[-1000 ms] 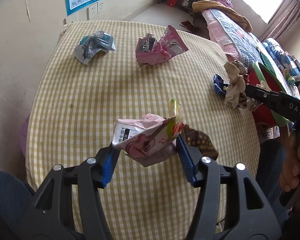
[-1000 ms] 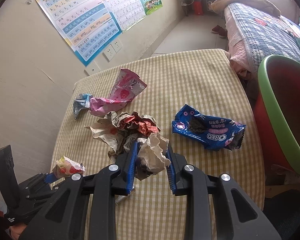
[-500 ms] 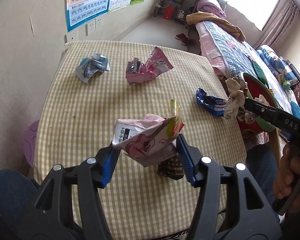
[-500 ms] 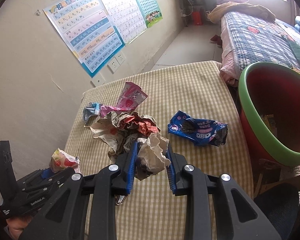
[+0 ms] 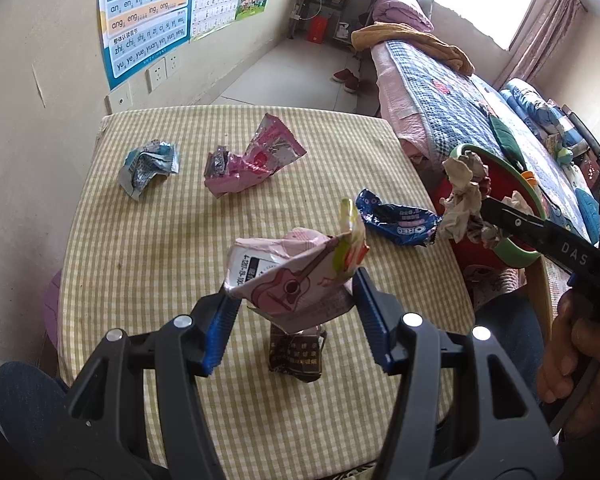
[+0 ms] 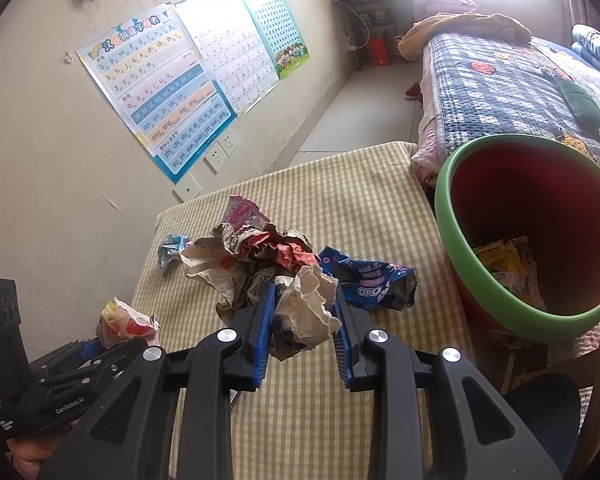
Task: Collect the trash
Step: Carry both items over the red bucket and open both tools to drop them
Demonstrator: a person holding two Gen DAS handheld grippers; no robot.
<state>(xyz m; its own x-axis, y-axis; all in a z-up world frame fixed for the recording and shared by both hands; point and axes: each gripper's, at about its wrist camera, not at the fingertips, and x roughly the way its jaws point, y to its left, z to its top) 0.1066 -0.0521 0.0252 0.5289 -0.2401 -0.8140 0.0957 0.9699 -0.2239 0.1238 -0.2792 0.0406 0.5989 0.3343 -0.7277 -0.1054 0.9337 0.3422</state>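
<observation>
Blue-padded fingers of the left gripper (image 5: pixel 294 320) are about half open and clamped on a pink snack wrapper (image 5: pixel 292 280) with a guitar picture, held up above the bench (image 5: pixel 140 256). Under it a small dark brown wrapper (image 5: pixel 296 354) lies on the checked cloth. The right gripper (image 6: pixel 302 332) is closed more narrowly on a wad of crumpled paper (image 6: pixel 306 312), also lifted in the air, near the red bin with green rim (image 6: pixel 496 296) that stands just beside the bench edge. Some yellow wrappers are already inside the bin, so I judge the task is partly done. Both held pieces are not yet dropped in. Farther on the bench a blue Oreo wrapper (image 5: pixel 398 224) remains, then a pink foil packet (image 5: pixel 252 160) and a silver-blue wrapper (image 5: pixel 148 166) near the wall; with the brown one, four pieces are left to collect
</observation>
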